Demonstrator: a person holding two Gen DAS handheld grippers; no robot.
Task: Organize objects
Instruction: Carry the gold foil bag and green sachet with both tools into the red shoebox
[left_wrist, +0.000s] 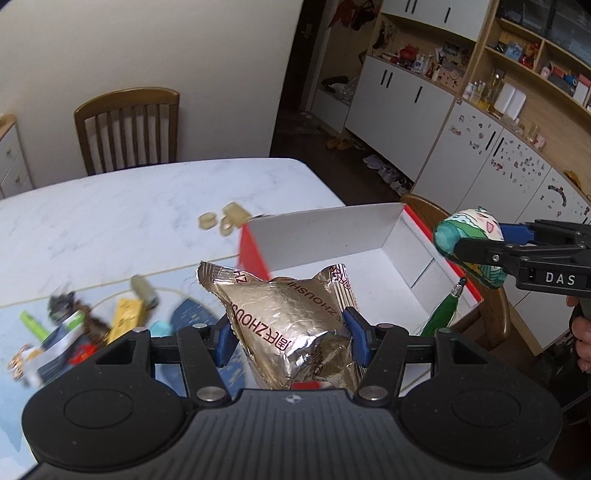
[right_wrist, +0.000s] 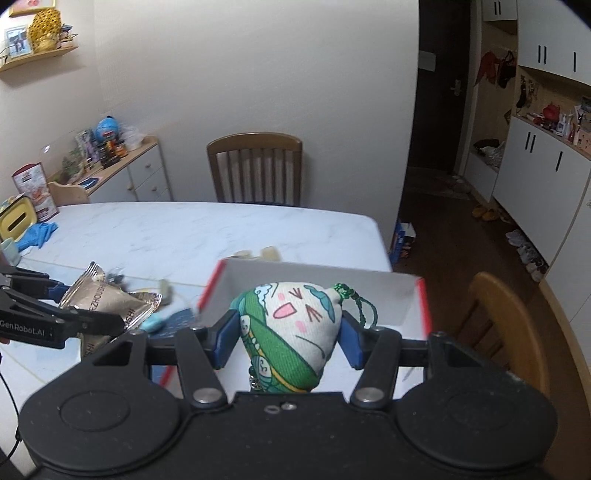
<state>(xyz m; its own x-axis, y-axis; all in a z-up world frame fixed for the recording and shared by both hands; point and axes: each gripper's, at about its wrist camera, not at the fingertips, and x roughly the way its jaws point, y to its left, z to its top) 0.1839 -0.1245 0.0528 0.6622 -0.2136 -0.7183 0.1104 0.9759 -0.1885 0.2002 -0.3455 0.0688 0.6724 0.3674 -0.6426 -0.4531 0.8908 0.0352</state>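
Observation:
My left gripper (left_wrist: 290, 338) is shut on a gold foil snack packet (left_wrist: 291, 321), held up just short of a red box with a white inside (left_wrist: 406, 254). The same packet (right_wrist: 110, 301) and left gripper (right_wrist: 85, 306) show at the left of the right wrist view. My right gripper (right_wrist: 288, 332) is shut on a green and white stuffed dumpling toy (right_wrist: 295, 332) with a face and a green cord, above the red box (right_wrist: 369, 291). From the left wrist view the toy (left_wrist: 471, 247) hangs over the box's right rim, its green tassel dangling, in the right gripper (left_wrist: 476, 243).
Several small items lie on a blue mat (left_wrist: 92, 321) left of the box on the marble table (left_wrist: 129, 218). Beige pieces (left_wrist: 225, 218) sit behind the box. A wooden chair (right_wrist: 509, 328) stands right of the box, another chair (right_wrist: 255, 170) at the far side. A person's hand (left_wrist: 583, 339) holds the right gripper.

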